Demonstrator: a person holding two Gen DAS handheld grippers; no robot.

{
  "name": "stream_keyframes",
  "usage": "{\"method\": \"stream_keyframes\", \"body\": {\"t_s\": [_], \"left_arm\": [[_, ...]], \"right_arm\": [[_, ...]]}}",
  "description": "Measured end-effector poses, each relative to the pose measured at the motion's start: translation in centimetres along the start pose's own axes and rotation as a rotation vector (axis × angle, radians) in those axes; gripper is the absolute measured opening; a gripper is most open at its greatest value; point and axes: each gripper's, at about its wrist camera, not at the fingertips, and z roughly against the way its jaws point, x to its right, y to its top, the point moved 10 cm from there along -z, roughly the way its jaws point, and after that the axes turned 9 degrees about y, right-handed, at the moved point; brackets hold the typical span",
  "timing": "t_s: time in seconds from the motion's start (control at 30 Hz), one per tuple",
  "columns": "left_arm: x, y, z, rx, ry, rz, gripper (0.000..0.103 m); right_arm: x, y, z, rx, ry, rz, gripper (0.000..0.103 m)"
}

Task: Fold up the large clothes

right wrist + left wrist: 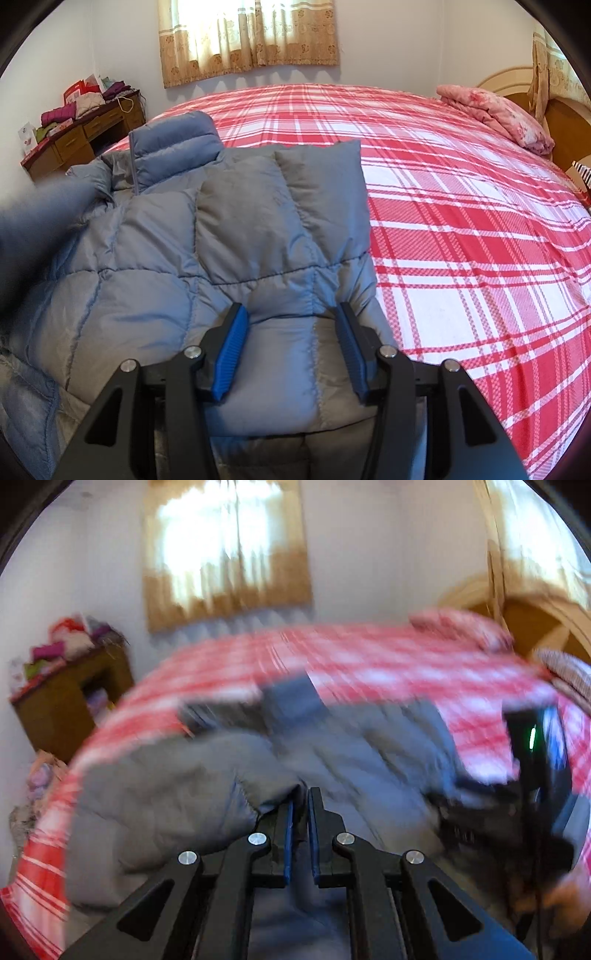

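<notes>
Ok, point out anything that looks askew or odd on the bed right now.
The grey-blue puffer jacket is only half folded: its right side lies squared, but the left side is bunched around the collar. The left hand-held gripper is shut on a fold of it. The right hand-held gripper stands open over the jacket. Nothing looks damaged.

You have a puffy grey-blue quilted jacket (207,236) lying on the red-and-white plaid bed (461,206), near its left edge. Its collar (173,147) stands up at the far end, and one panel is folded over the body.
</notes>
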Motion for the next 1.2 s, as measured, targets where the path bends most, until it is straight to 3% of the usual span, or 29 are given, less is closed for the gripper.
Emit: {"method": "stream_keyframes", "body": {"t_s": [0.1,0.23,0.43,0.53,0.7,0.8,0.87,0.97,1.1,1.2], "left_arm": [[0.6,-2.7,-1.7,-0.106,-0.043,0.000,0.007],[0.9,-4.0,-1.5,-0.139,-0.072,0.009,0.007],[2.2,-5.6,0.0,-0.171,-0.133,-0.072,0.007],[1.0,-6.0,1.9,-0.144,-0.126,0.017,0.007],[-6.0,-7.9,5.5,-0.129,-0.005,0.222,0.007],[-10.6,-9.5,7.8,-0.116,0.053,0.329,0.007],[-12.9,-10.2,9.0,-0.098,0.090,0.371,0.007],[-15.7,-10.5,10.7,-0.066,0.136,0.411,0.007],[-18.3,-10.2,12.6,-0.022,0.156,0.483,0.007],[-19.7,-10.1,14.3,0.003,0.165,0.504,0.007]], "right_arm": [[0.2,0.0,0.0,0.004,0.015,-0.010,0.054],[0.2,0.1,0.1,0.008,0.028,-0.019,0.055],[0.2,0.0,0.1,0.005,0.027,-0.015,0.056],[-0.1,-0.1,0.0,-0.002,0.032,-0.006,0.060],[-1.9,0.4,0.7,-0.028,-0.029,0.095,0.065],[-5.8,1.9,4.3,0.065,0.099,0.080,0.072],[-10.2,2.9,6.9,0.137,0.193,0.106,0.096],[-17.0,3.2,8.4,0.175,0.284,0.215,0.102],[-24.2,2.2,6.2,0.136,0.276,0.361,0.102],[-25.9,1.0,2.6,0.072,0.131,0.447,0.101]]}}
